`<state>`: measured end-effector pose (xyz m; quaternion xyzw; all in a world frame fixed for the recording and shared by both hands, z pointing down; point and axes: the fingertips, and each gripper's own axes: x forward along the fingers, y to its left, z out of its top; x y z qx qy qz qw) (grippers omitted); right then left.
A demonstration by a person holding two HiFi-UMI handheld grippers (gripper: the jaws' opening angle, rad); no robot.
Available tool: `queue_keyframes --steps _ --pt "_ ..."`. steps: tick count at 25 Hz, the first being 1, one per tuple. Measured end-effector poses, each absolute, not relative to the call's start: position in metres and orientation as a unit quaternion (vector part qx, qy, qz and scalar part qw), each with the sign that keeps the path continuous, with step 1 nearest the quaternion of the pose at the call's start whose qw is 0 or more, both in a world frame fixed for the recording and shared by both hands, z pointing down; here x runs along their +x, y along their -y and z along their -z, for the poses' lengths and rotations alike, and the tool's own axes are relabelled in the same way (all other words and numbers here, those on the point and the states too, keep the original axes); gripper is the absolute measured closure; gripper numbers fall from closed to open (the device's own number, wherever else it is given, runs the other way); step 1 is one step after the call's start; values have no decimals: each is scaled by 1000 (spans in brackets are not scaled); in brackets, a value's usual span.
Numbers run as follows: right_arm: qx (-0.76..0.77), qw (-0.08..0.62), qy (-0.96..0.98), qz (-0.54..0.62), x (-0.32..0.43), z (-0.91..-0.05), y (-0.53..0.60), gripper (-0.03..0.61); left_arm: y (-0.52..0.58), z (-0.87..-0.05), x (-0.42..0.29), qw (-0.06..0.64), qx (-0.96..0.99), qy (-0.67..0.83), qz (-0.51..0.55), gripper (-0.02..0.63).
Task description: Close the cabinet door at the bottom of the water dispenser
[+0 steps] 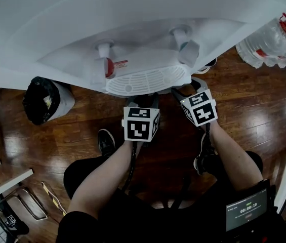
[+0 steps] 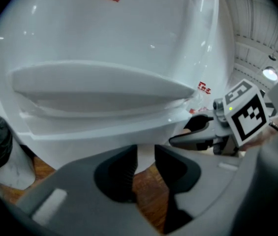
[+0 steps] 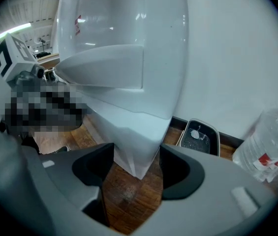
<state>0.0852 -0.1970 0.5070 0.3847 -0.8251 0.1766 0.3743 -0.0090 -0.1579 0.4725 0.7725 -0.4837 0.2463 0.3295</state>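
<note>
We stand on the floor [image 1: 264, 120] over the water dispenser [image 1: 132, 29], which fills the top of the head view. Its drip tray [image 1: 148, 80] juts toward us below two taps [image 1: 105, 65]. At the tray's near edge our left claw [image 2: 146, 163] and right claw [image 3: 136, 168] sit side by side, near each other. A bin [image 1: 46, 100] stands on the floor left of the dispenser, and water bottles [image 1: 274, 42] lie to its right. Between dispenser and bottles, against the wall, rests a small tray-like box [image 3: 200, 134].
</note>
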Motion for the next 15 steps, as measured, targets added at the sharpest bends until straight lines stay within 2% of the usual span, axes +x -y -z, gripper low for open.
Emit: queue_keyframes --steps 15 --pt "379 378 829 -165 83 -505 214 285 166 -474 -4 332 772 479 -251 483"
